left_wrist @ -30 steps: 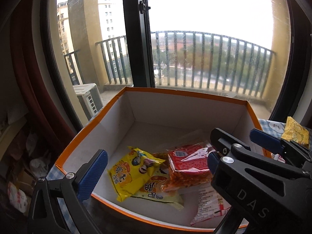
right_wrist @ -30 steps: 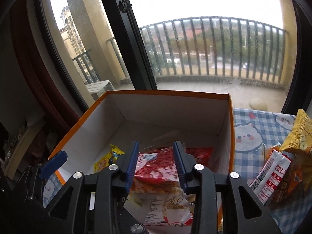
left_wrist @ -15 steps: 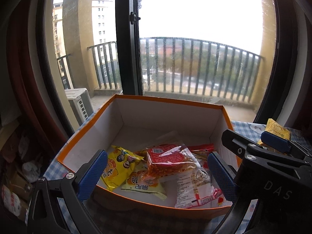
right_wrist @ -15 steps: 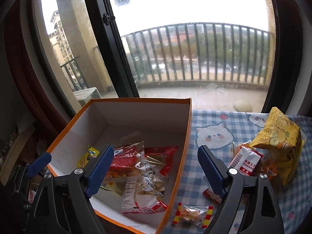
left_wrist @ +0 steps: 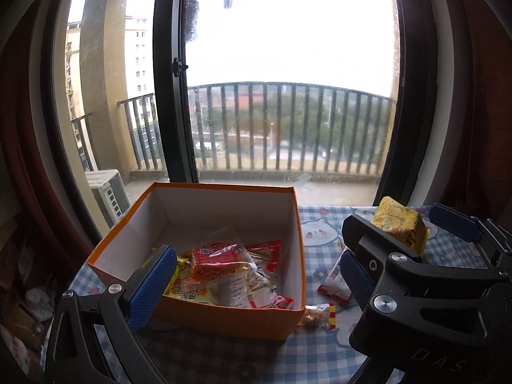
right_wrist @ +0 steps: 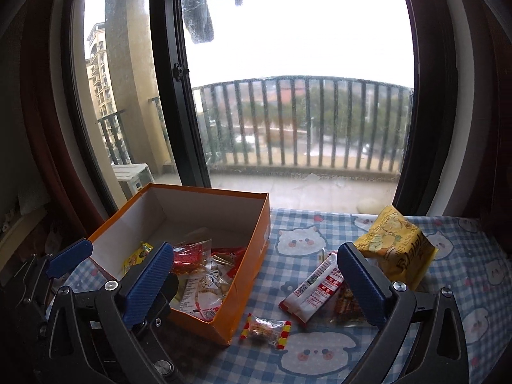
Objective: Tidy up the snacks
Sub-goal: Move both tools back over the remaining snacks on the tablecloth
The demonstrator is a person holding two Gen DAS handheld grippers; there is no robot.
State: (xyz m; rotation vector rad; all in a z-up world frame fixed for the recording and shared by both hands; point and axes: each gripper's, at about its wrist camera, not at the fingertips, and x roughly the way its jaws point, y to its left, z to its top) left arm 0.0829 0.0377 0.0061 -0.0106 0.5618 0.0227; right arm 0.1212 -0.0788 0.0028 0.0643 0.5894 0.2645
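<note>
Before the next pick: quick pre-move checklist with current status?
1. Right hand-held gripper empty: ok, jaws opening, nothing between them.
2. Left hand-held gripper empty: ok, open.
3. Last packet landed inside the orange box: ok, red snack packet lies on the pile.
4. Next targets reachable: ok, small candy, white-red packet and yellow bag sit on the checked cloth.
5. Box has room: ok, far half bare.
6. Items under the white-red packet: cannot tell.

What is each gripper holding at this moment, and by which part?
Nothing is held. The right gripper has its jaws opening with nothing between them, and the left gripper is open and empty above the orange box.
</note>
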